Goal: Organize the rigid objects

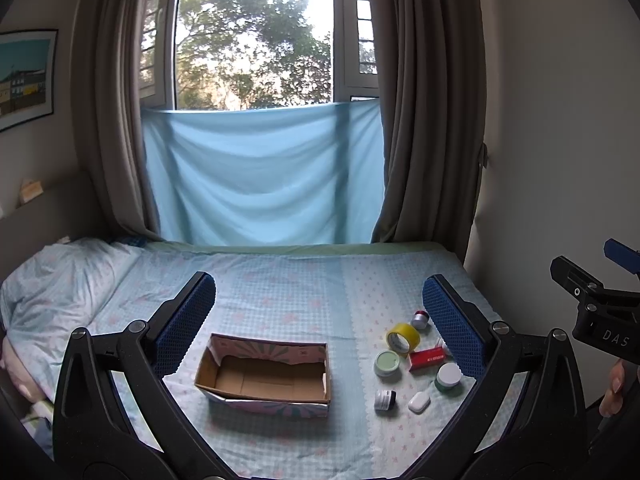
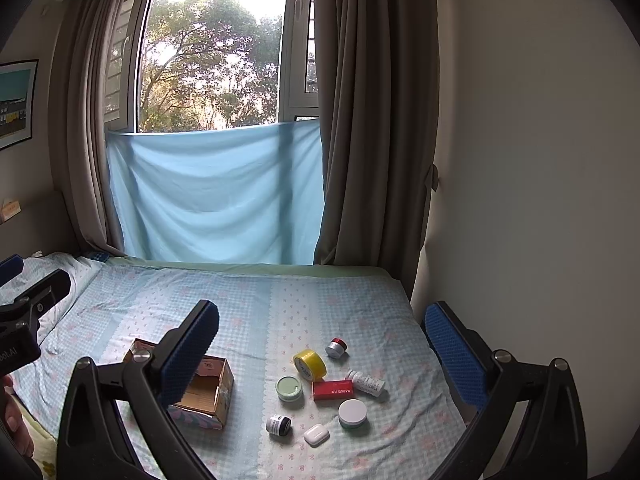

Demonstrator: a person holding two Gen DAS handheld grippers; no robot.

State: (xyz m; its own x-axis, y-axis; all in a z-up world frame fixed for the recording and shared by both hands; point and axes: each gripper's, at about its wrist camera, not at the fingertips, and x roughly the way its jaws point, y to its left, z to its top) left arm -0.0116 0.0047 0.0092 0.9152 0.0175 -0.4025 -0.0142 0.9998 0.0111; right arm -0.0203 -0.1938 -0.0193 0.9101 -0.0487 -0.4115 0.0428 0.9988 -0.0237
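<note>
While both the left gripper (image 1: pixel 316 312) and right gripper (image 2: pixel 320 340) hover with jaws spread and empty, jars, yellow tape (image 2: pixel 309 364) and red box (image 2: pixel 333 390) cluster on the bed (image 2: pixel 260 308), at 3 o'clock from the empty cardboard box (image 1: pixel 264 376).

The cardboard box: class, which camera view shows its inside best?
The left wrist view: the cardboard box sits unobstructed between the open tool's fingers, its bare floor visible. In the right wrist view the box lies partly behind the right tool's blue finger, hiding most of its inside.
</note>
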